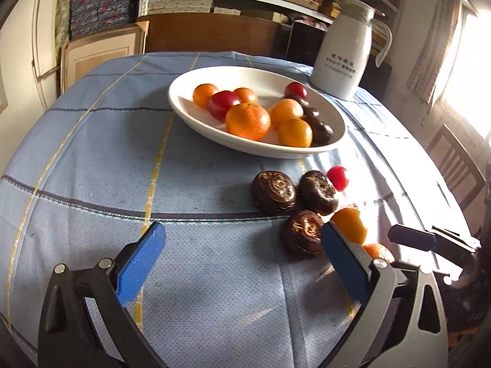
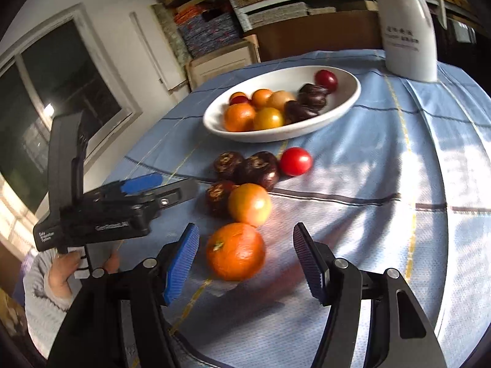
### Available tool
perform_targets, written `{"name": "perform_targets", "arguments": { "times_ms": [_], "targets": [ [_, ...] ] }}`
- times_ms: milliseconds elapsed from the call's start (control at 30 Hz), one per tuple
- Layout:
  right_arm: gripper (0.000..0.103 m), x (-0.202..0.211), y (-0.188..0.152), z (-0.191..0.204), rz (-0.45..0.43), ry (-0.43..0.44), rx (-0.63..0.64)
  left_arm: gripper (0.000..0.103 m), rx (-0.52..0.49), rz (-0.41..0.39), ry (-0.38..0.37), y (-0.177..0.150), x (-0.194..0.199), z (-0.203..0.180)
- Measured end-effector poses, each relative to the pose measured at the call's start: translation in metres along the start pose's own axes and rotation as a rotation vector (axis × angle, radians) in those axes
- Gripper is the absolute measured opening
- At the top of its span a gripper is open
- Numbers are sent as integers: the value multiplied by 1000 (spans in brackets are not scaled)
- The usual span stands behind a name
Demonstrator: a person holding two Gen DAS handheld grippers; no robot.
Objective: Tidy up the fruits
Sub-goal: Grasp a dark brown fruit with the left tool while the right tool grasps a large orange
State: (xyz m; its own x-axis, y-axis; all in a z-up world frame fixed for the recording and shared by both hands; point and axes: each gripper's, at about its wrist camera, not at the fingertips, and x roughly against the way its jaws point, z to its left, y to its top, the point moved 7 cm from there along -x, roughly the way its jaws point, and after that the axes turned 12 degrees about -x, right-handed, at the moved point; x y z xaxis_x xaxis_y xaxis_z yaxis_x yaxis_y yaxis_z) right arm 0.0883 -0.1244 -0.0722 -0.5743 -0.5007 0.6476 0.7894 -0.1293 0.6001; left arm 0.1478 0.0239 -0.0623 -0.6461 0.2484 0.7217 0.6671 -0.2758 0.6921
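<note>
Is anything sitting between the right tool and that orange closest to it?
Nothing visible. The orange lies on the cloth just ahead of the right tool, whose fingers stand open to either side of it without touching.

Count of fruits: in the bowl and on the surface

On the cloth of the surface (image 2: 353,245) lie six loose fruits: three dark brown ones (image 2: 228,162) (image 2: 260,167) (image 2: 218,196), one red tomato (image 2: 295,161), one orange-yellow round fruit (image 2: 249,204) and one mandarin (image 2: 235,251). In the one white bowl (image 1: 190,104) I count about ten: five orange or yellow fruits (image 1: 248,121), two red ones (image 1: 223,105), and about three dark brown ones (image 1: 319,127), partly hidden. One white jug (image 1: 343,61) stands behind.
</note>
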Motion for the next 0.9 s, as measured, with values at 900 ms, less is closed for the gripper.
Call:
{"name": "perform_targets", "arguments": {
  "times_ms": [900],
  "targets": [
    [45, -4, 12, -48, 6, -135, -167, 99, -124, 131, 78, -1, -33, -16]
  ]
}}
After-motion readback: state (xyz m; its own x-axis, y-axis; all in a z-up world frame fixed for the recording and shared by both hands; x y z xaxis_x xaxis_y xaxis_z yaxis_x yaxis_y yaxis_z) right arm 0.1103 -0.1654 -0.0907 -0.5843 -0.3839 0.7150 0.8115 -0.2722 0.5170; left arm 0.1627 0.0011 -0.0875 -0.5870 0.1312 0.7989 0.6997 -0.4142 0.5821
